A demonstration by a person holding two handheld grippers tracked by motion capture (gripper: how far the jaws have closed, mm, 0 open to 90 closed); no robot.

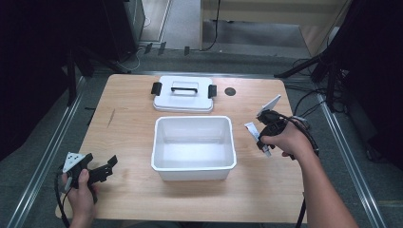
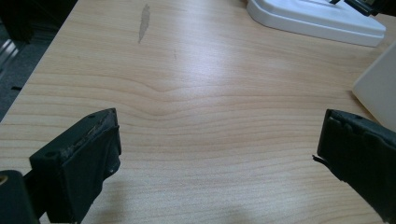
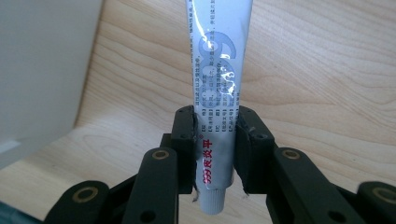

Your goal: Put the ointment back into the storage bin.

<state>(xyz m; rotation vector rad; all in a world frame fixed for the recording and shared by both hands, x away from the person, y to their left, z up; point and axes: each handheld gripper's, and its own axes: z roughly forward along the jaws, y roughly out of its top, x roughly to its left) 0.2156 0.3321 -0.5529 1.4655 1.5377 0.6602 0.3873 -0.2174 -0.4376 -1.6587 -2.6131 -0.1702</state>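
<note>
A white tube [image 3: 218, 88] with printed text and a capped end stands between the black pads of my right gripper [image 3: 215, 149], which is shut on it above the wood. In the high view the tube [image 1: 253, 130] sticks out toward the white bin [image 1: 193, 168] from my right gripper [image 1: 262, 137], just right of the bin's wall. The bin's white lid [image 1: 183, 102] with a black handle lies flat behind it. My left gripper [image 1: 108, 167] rests at the table's front left, open; its jaws stand wide apart over bare wood in the left gripper view [image 2: 217, 154].
The wooden table [image 1: 128, 118] has a dark round hole [image 1: 230, 91] at the back right and a grey smear [image 2: 144, 21] at the left. Cables and stand legs lie on the floor around it. The bin's corner [image 2: 380, 88] edges into the left gripper view.
</note>
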